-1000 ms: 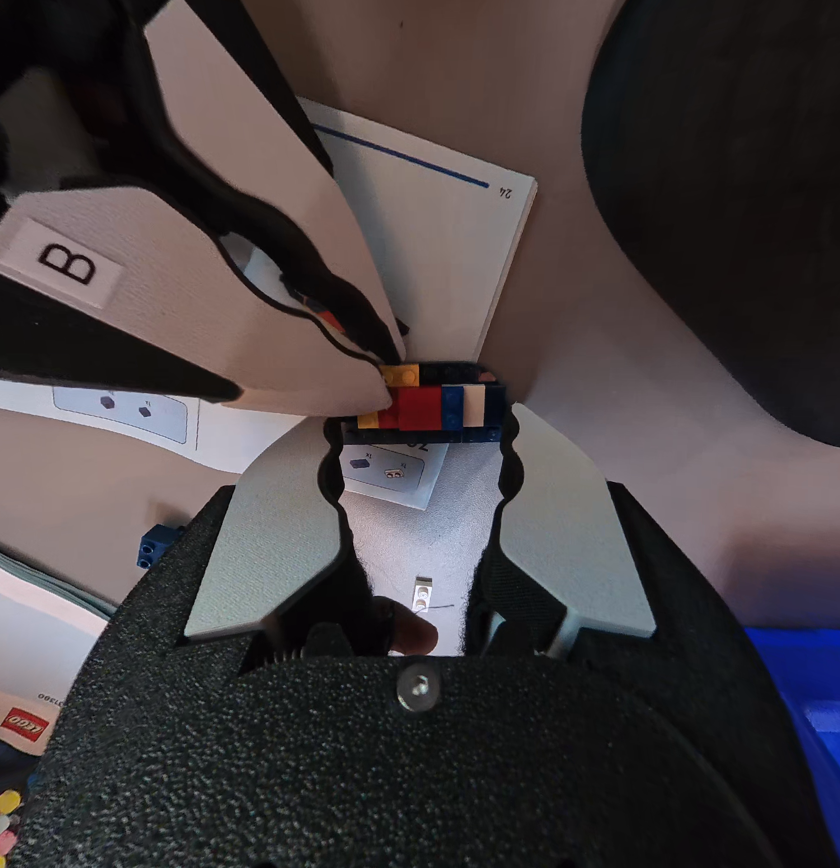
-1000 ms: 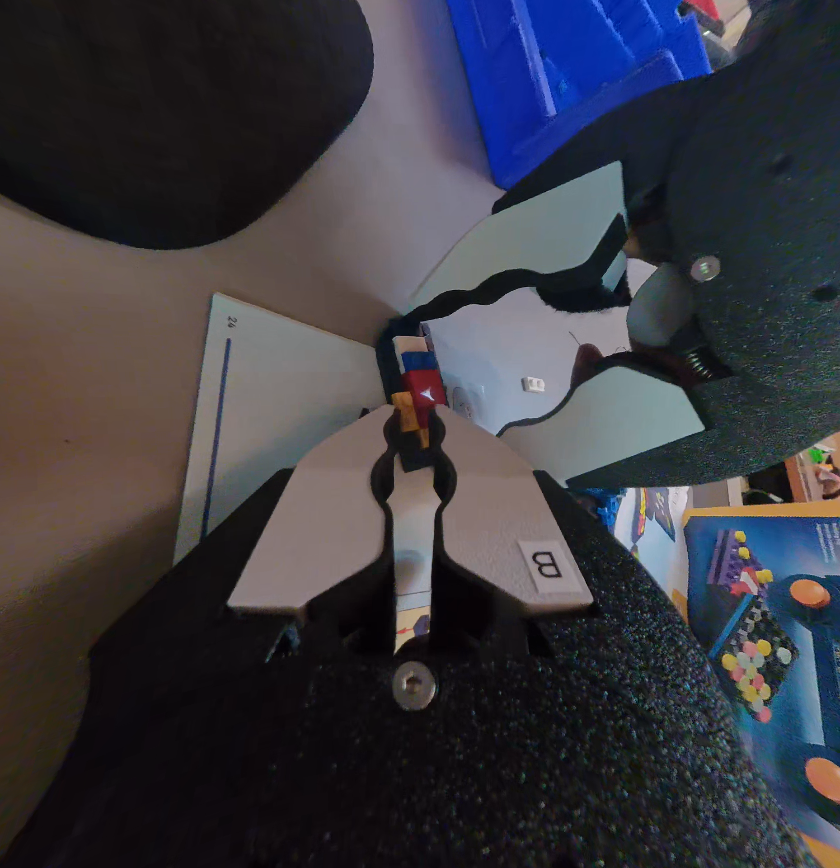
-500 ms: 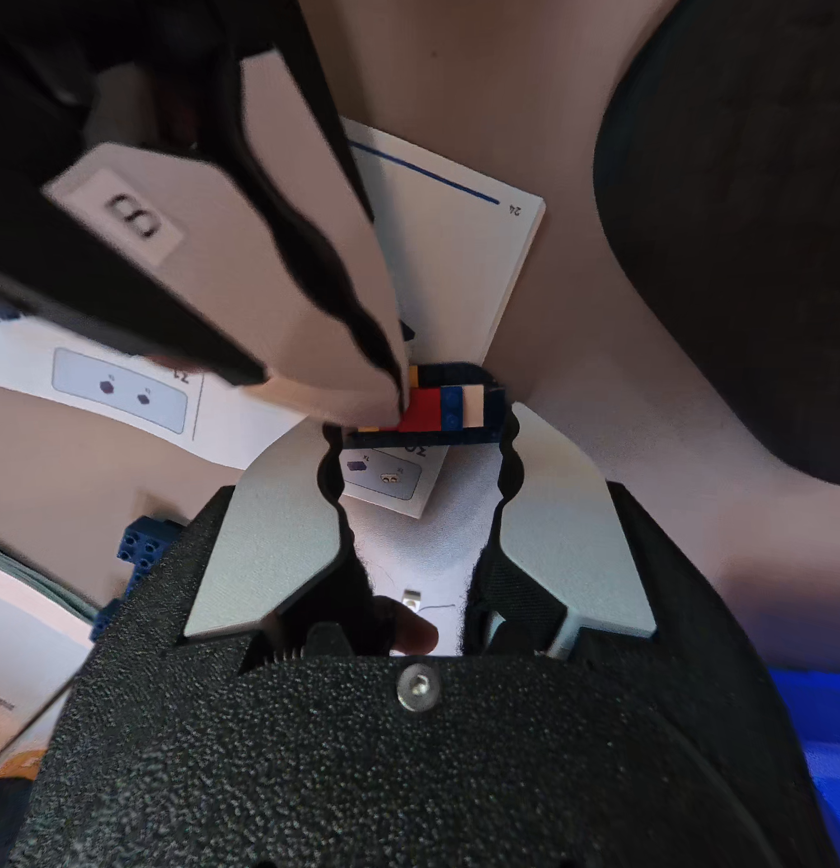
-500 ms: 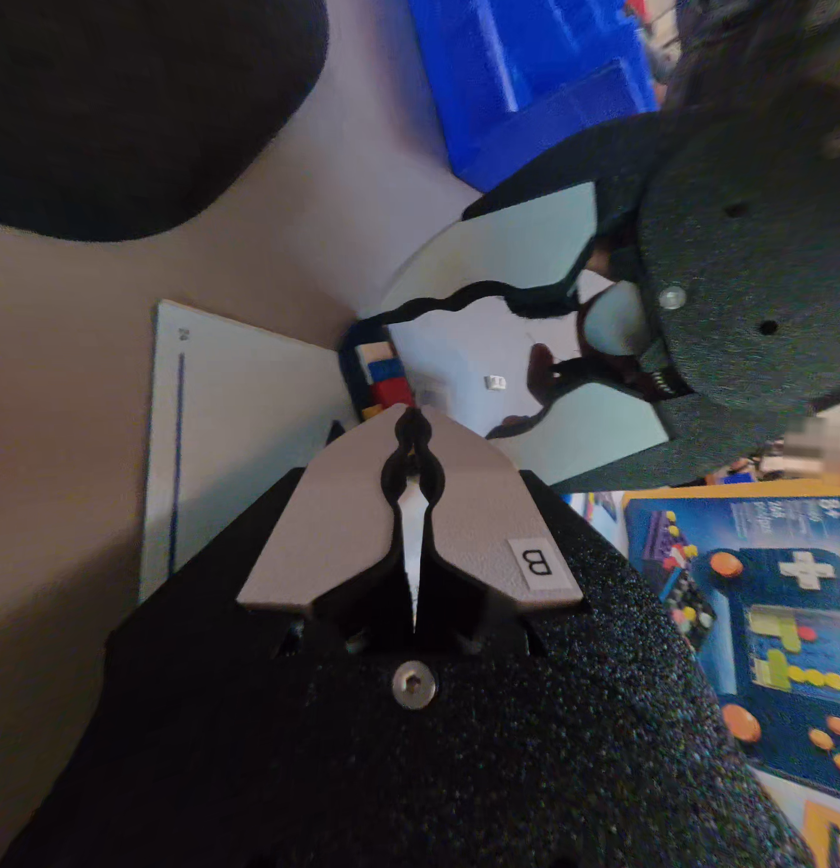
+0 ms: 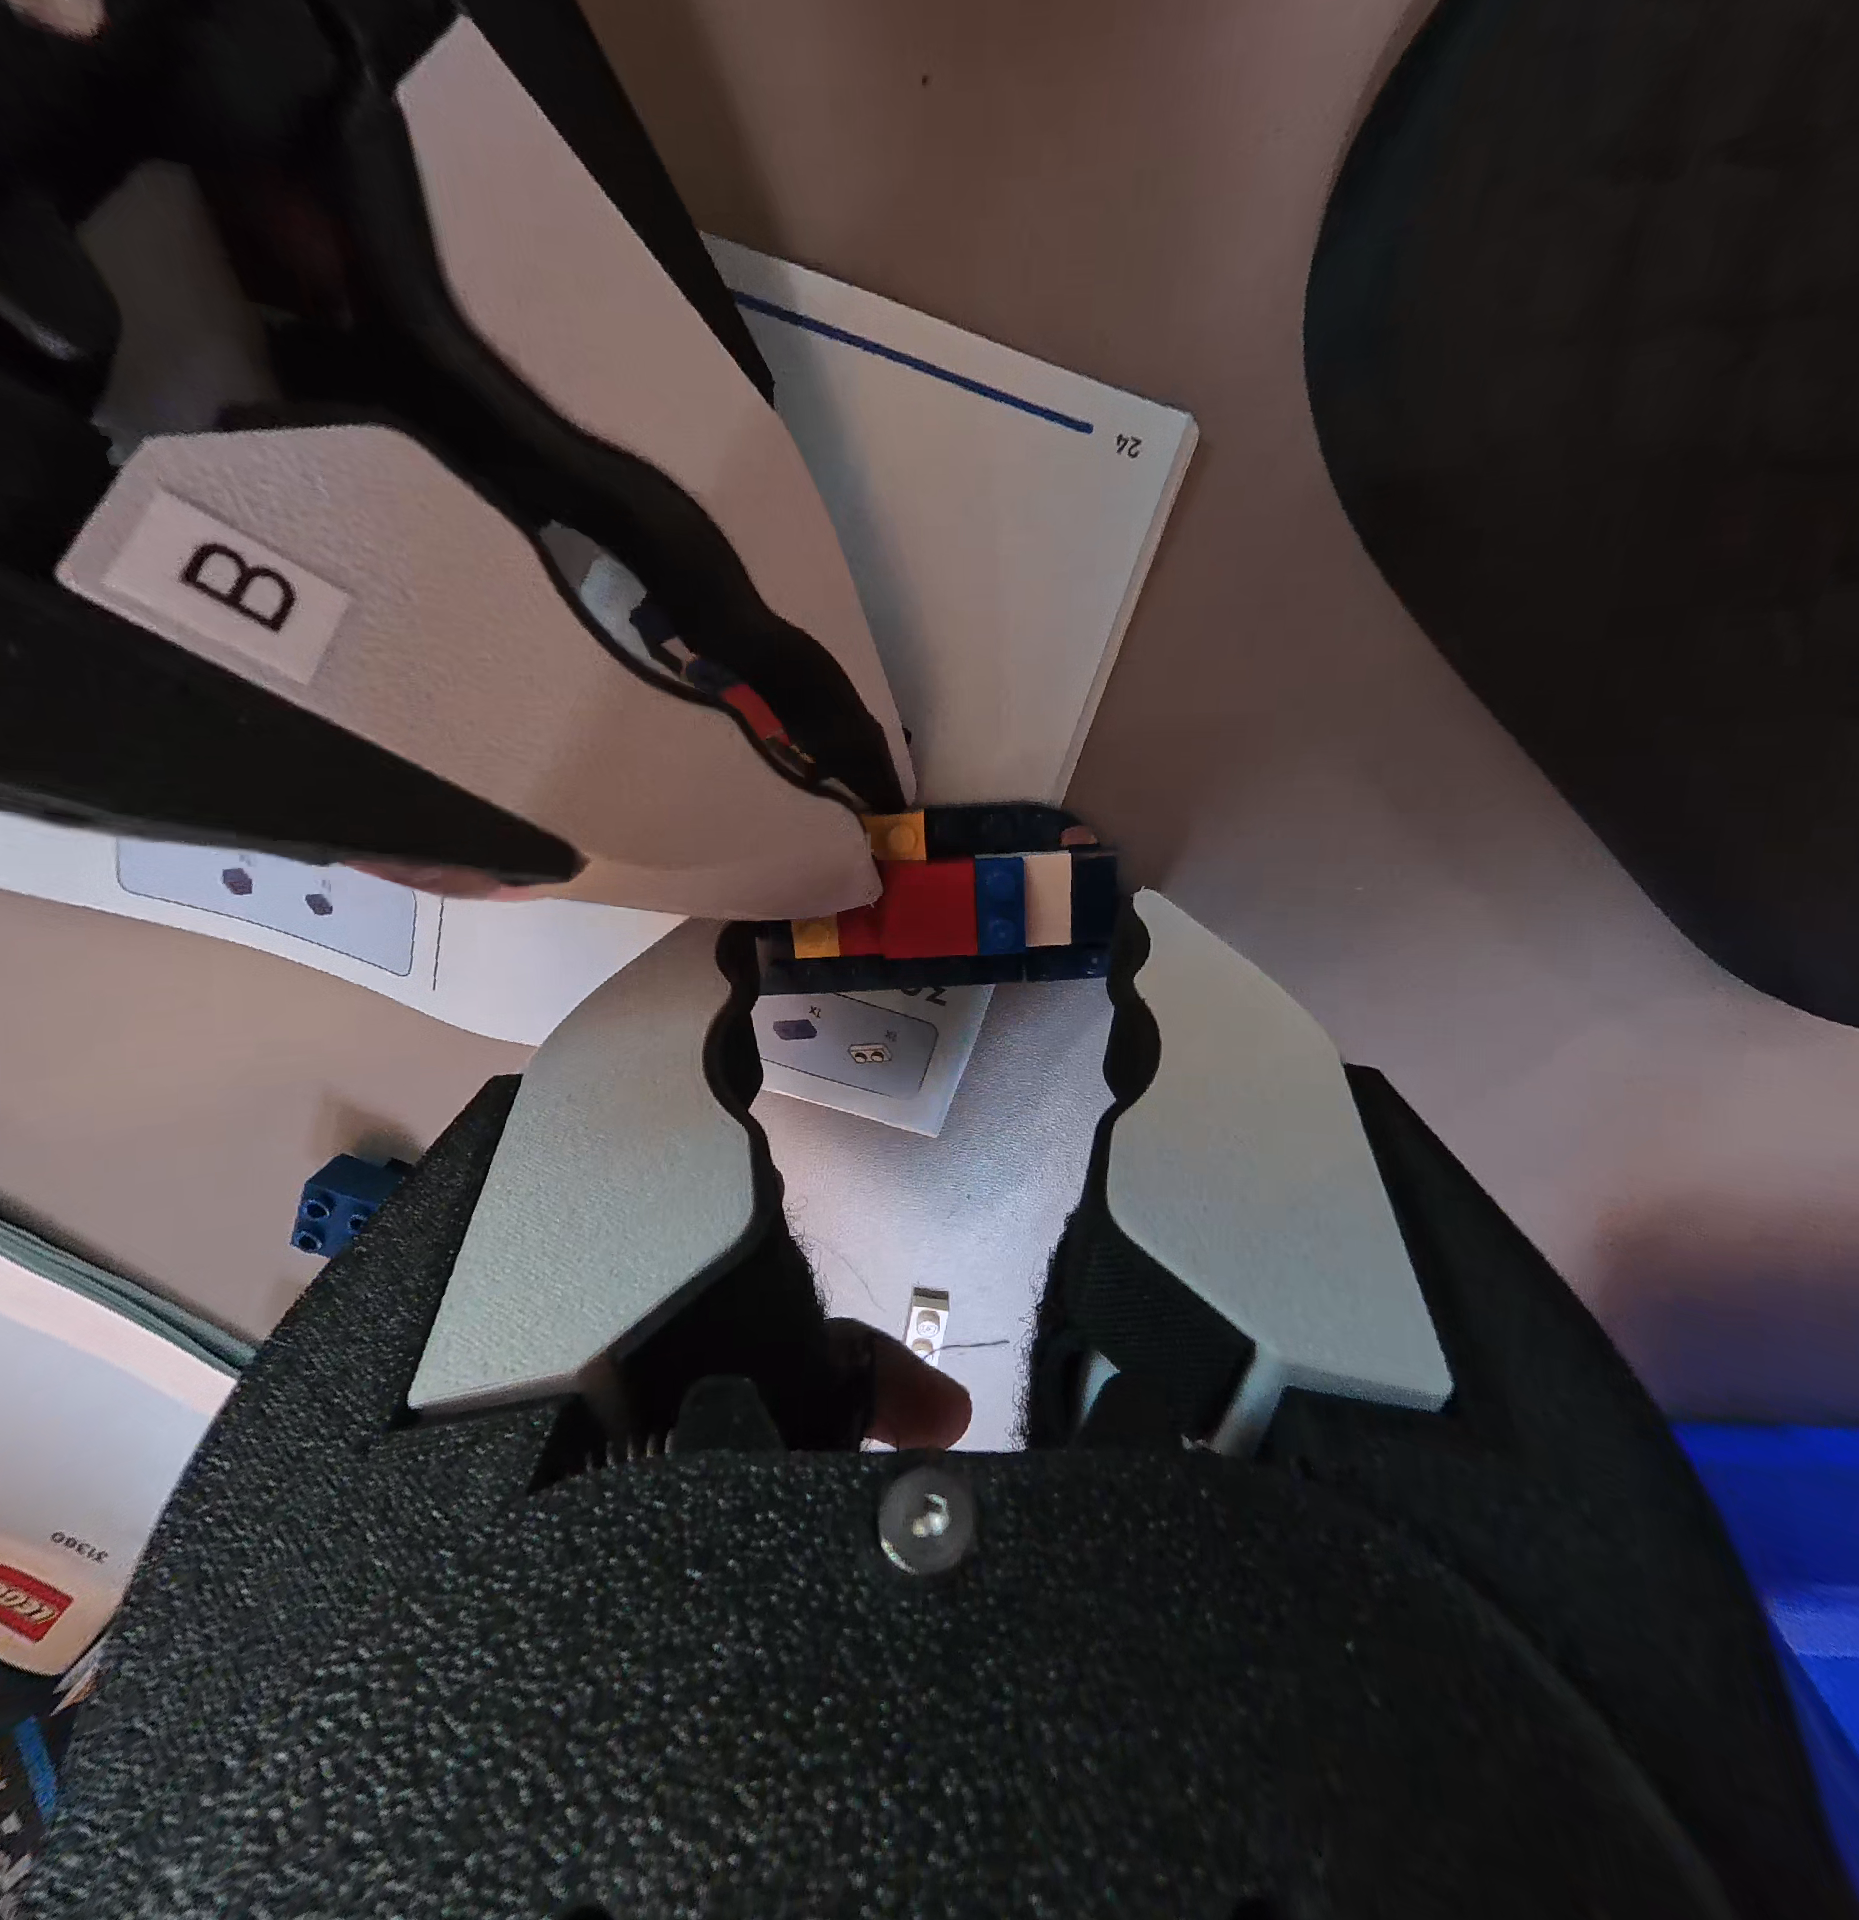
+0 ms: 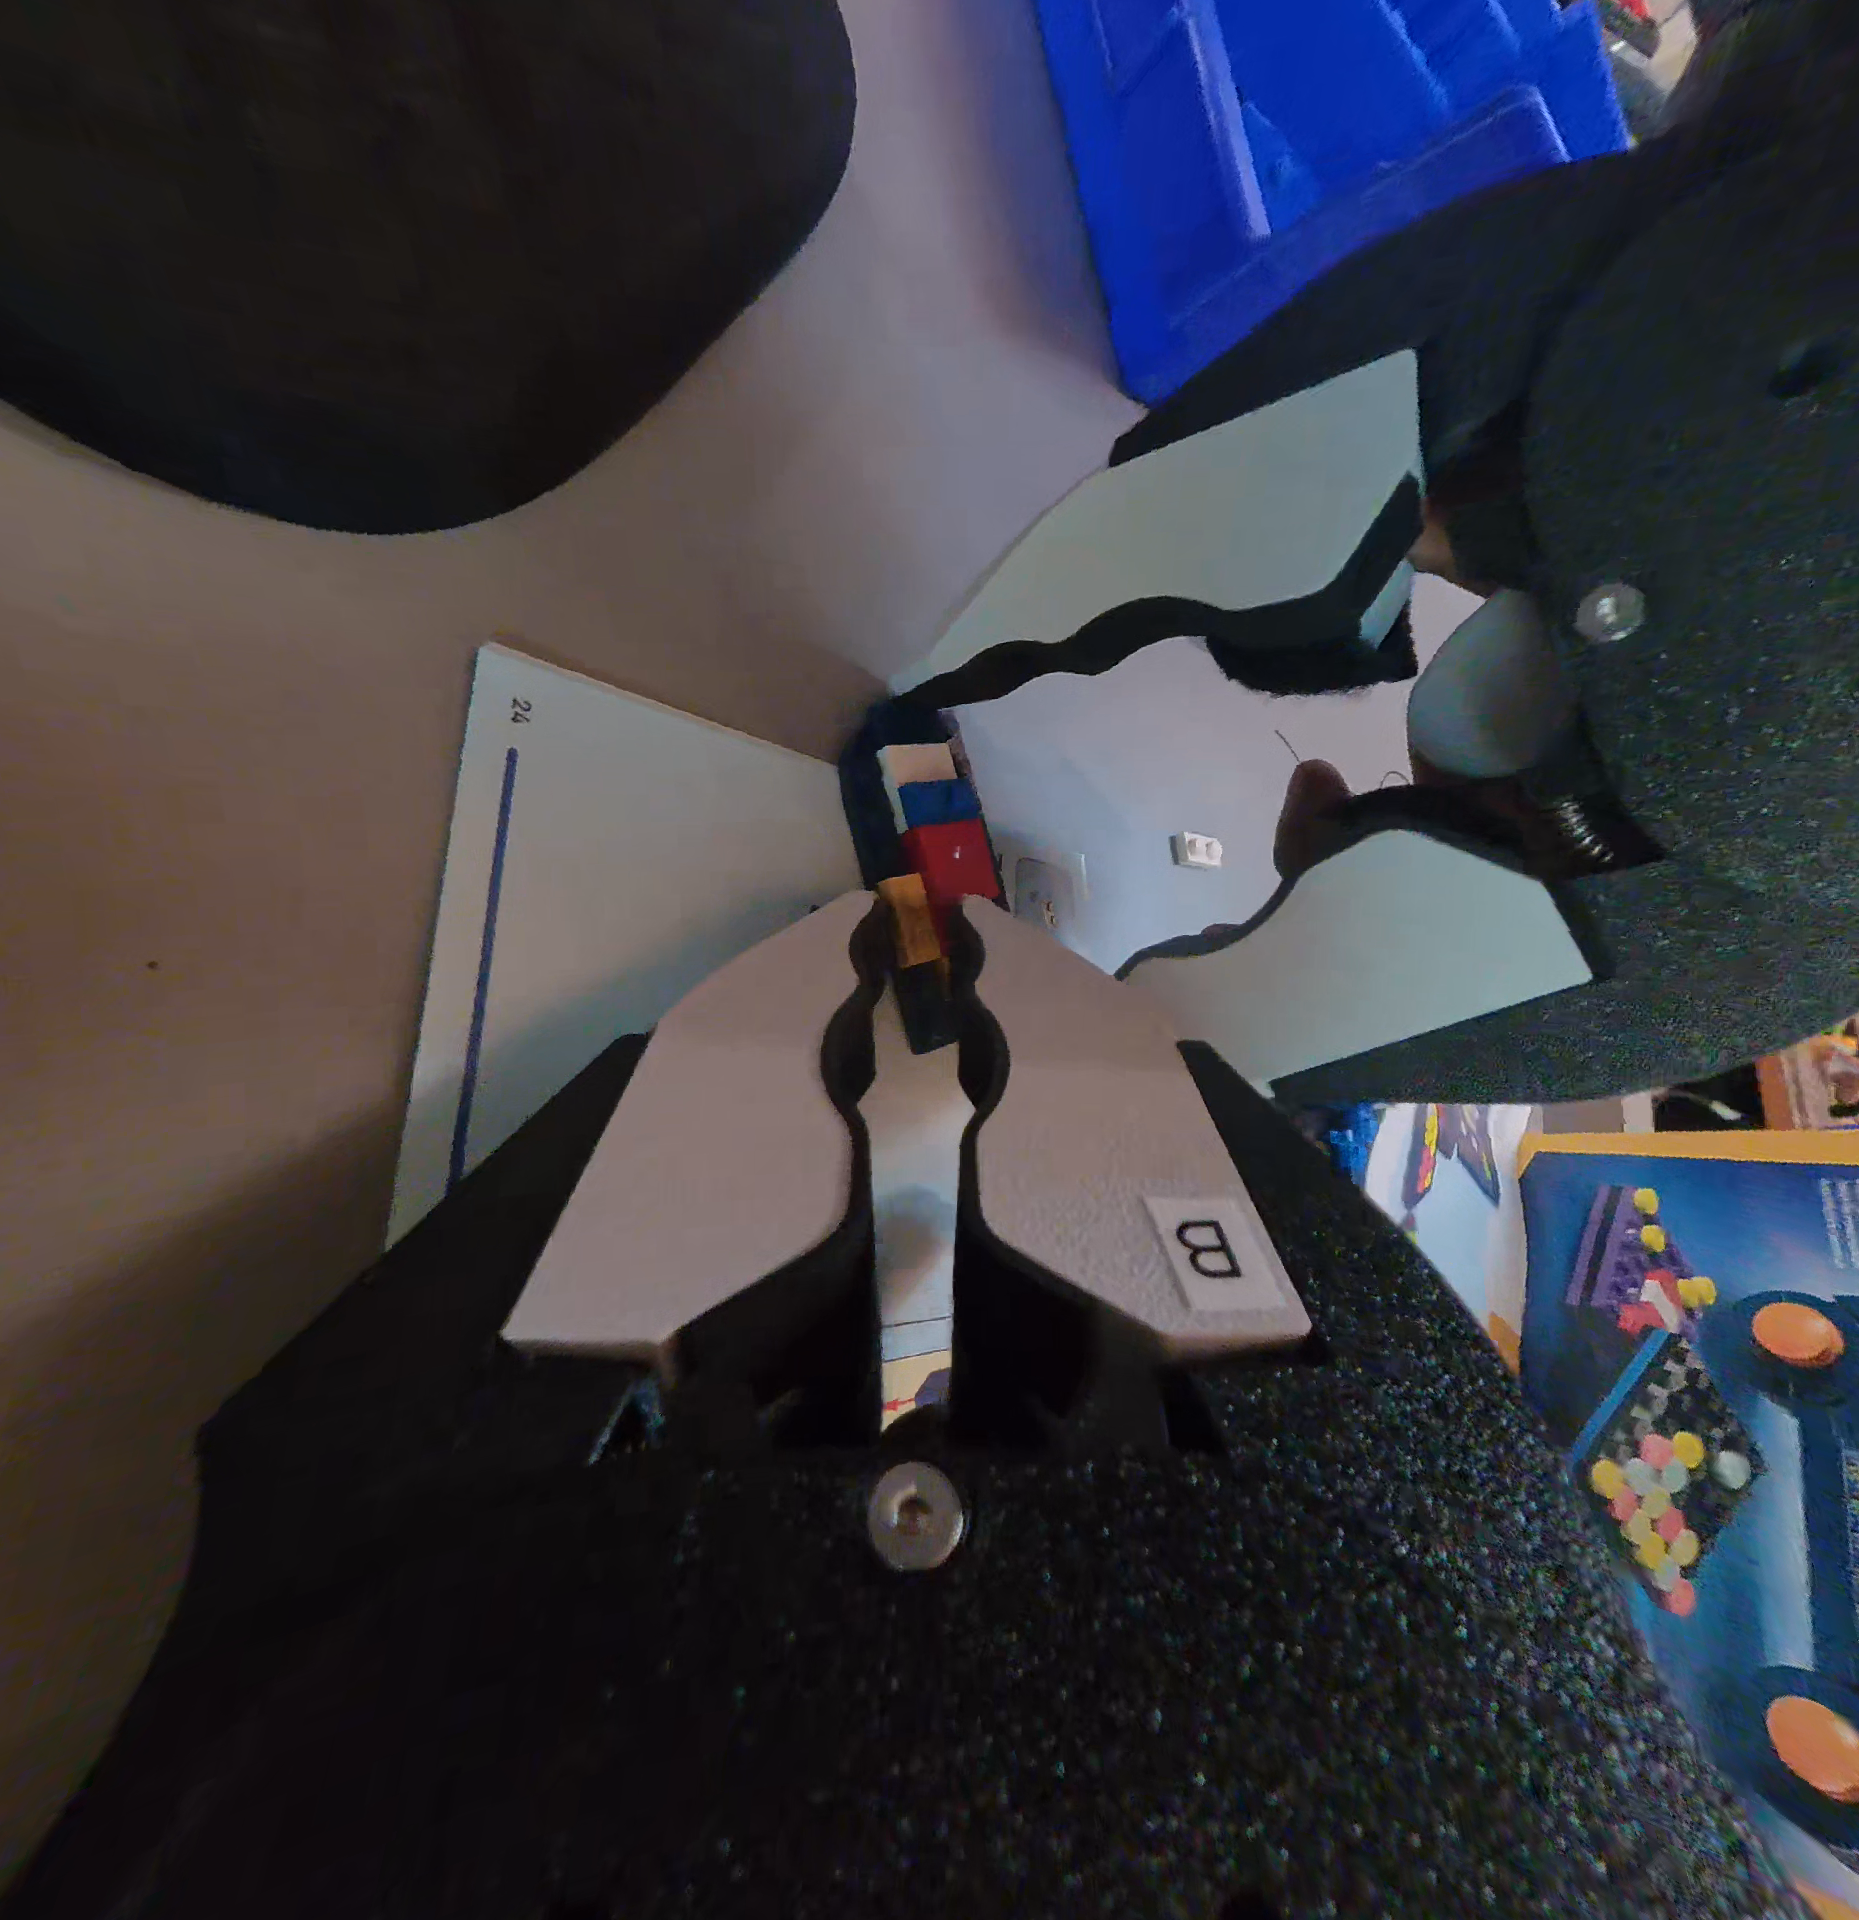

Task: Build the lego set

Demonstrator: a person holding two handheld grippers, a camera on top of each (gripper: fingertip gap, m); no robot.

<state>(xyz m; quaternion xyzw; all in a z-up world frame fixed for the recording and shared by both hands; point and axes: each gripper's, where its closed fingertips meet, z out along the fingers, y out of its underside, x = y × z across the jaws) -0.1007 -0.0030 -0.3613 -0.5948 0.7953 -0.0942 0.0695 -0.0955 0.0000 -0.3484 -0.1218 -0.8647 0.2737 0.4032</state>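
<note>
A small brick assembly [image 5: 930, 904], a dark blue base with yellow, red, blue and white pieces on top, hangs above an open instruction page. My left gripper [image 5: 930, 925] is shut on it lengthwise, one fingertip at each end. My right gripper [image 6: 914, 925] is shut across the assembly's yellow end [image 6: 904, 920], with a pad on either side. In the left wrist view the right gripper [image 5: 878, 842] comes in from the upper left. In the right wrist view the left gripper [image 6: 1008, 831] reaches in from the right.
The instruction page [image 5: 966, 540] lies on a beige table. A loose dark blue brick [image 5: 333, 1210] sits at the left and a small white plate [image 5: 930, 1325] lies under my left gripper. A black round pad [image 5: 1631, 468], a blue bin [image 6: 1320, 156] and a printed box [image 6: 1714, 1455] are nearby. Left and right tips are no more than a few centimetres apart.
My right gripper let go of the yellow end, drew back with its pads together on air, then returned and closed on that end again. The left gripper kept its hold.
</note>
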